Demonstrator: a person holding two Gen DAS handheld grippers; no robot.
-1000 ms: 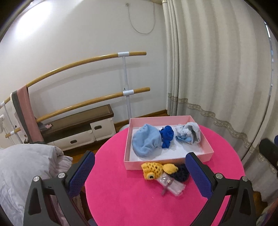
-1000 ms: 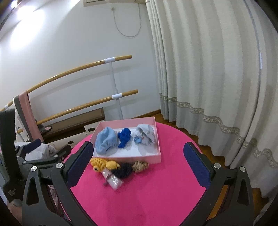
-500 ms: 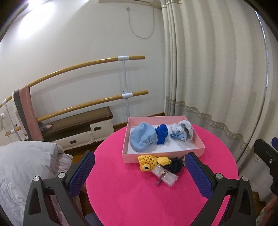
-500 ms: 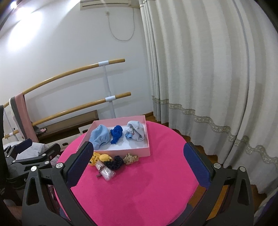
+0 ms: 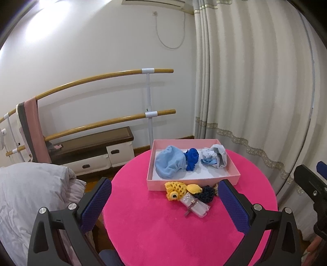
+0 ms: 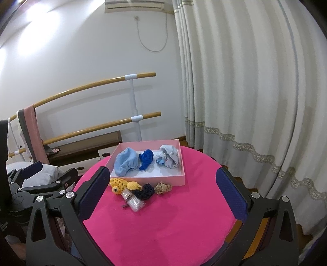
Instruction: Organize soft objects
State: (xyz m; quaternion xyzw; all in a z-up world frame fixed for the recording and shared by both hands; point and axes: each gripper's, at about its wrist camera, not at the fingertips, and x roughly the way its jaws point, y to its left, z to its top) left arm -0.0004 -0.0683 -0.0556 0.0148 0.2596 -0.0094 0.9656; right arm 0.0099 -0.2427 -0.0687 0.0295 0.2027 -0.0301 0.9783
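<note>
Pink round table sits farther off than a second ago, both grippers having drawn back; left gripper and right gripper stand spread, empty. Soft items fill the pink box, with the yellow crochet fish just before it; only the right view shows the beige scrunchie.

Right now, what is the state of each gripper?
Left gripper: open, holding nothing.
Right gripper: open, holding nothing.

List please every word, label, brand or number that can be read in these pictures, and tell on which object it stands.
No text can be read in either view.
The air conditioner shows no legible brand.
The paper under the dark blue item in the pink box carries faint marks, too small to read.
The clear packet shows no legible print.
</note>
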